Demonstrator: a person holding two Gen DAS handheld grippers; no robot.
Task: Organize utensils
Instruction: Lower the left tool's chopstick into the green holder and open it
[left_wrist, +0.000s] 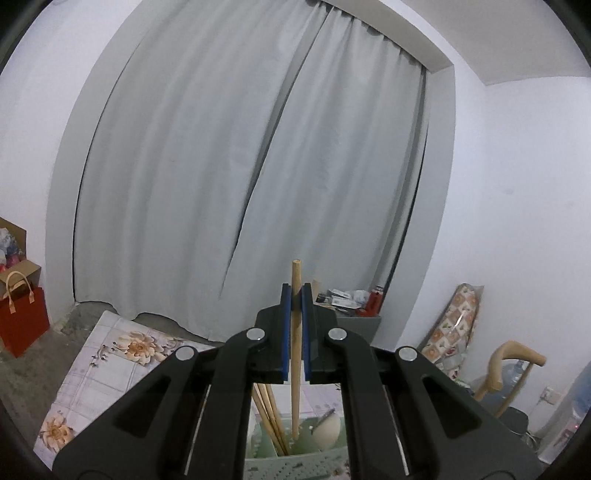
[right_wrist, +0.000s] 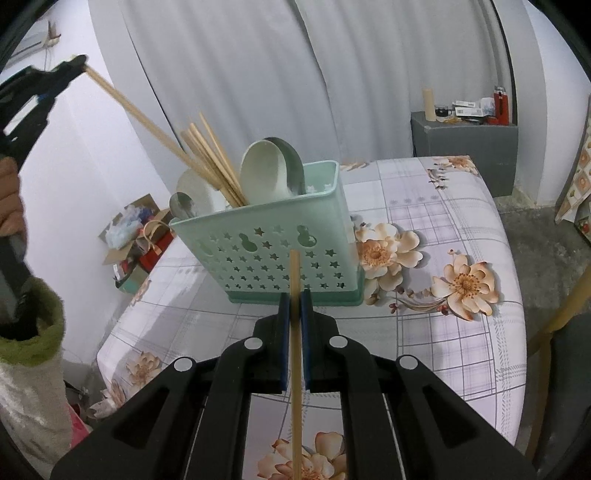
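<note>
A mint-green perforated utensil holder (right_wrist: 266, 251) stands on the flowered tablecloth (right_wrist: 443, 221). It holds several wooden chopsticks (right_wrist: 218, 158), white spoons (right_wrist: 266, 173) and a metal spoon (right_wrist: 181, 205). My left gripper (right_wrist: 79, 62) is high at the upper left, shut on the top of one chopstick (right_wrist: 140, 118) whose lower end slants into the holder. In the left wrist view that gripper (left_wrist: 295, 295) pinches the chopstick (left_wrist: 295, 350) above the holder (left_wrist: 295, 465). My right gripper (right_wrist: 294, 295), in front of the holder, is shut on another chopstick (right_wrist: 295, 387) that stands upright between its pads.
A grey cabinet (right_wrist: 465, 147) with small items stands behind the table by the curtain (right_wrist: 258, 74). A hand (right_wrist: 9, 195) and green-cuffed sleeve (right_wrist: 37, 332) are at the left. A red bag (left_wrist: 22, 321) and a wooden chair (left_wrist: 513, 369) stand on the floor.
</note>
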